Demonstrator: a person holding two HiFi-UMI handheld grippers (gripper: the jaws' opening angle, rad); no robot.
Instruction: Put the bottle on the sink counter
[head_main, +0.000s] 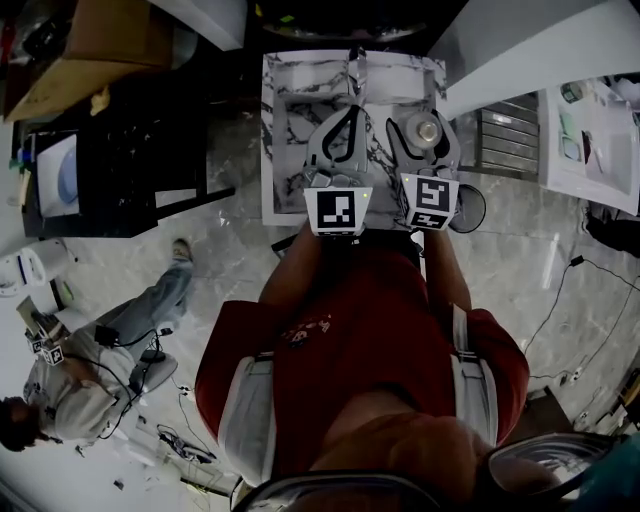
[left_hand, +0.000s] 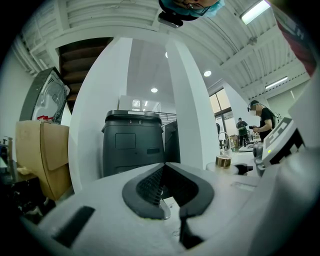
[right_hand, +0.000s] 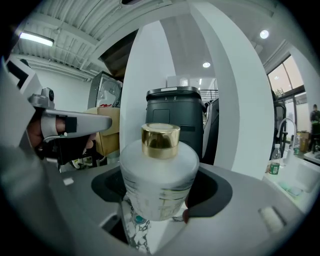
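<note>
holding the white bottle (right_hand: 159, 175) round its fat middle, the right gripper (head_main: 426, 130) has its jaws clamped on it over the marble surface (head_main: 290, 110), and the left gripper (left_hand: 165, 170) has its jaws together, empty. it looks like smooth glass, so i guess heavy, slippery and easy to break. the right gripper view shows its side and gold cap (right_hand: 160, 140); the head view shows just its top and the surface below.

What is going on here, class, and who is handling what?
A person in a red top holds a gripper in each hand over a marble-patterned counter. The right gripper has its jaws closed on a white bottle with a gold cap, held upright. The left gripper has its jaws together with nothing between them. The bottle has not yet been let go onto the counter.
</note>
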